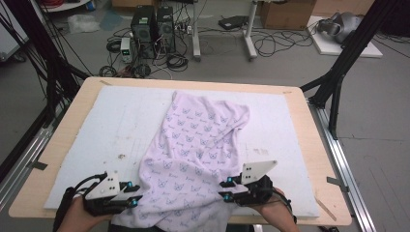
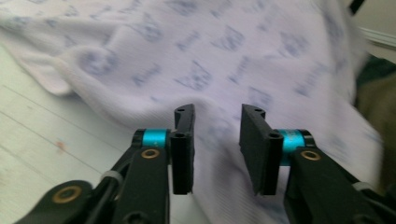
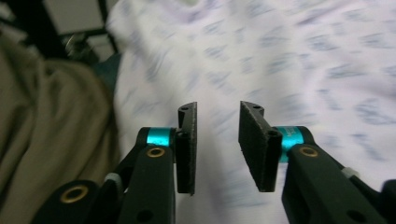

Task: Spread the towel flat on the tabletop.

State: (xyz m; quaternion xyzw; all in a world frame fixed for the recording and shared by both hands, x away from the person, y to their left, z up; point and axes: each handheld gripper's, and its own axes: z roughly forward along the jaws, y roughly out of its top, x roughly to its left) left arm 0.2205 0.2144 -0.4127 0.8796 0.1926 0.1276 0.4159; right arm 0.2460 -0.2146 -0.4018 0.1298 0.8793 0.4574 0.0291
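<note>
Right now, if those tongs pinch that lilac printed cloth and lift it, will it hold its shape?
Probably not: the cloth lies in soft folds and droops over the table's near edge, so it should sag. It looks thin, likely light.

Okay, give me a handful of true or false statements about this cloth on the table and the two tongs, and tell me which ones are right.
1. The pale printed cloth lies crumpled on the white mat, not spread flat. True.
2. The left tongs are clamped on a fold of the cloth. False: their jaws stand apart with a gap, and the cloth lies behind them, not pinched.
3. The right tongs have their jaws apart, with the cloth beyond them. True.
4. The cloth is plain dark blue. False: it is pale with a small repeated print.
5. The near edge of the cloth hangs over the table's near side, between the two hands. True.
</note>
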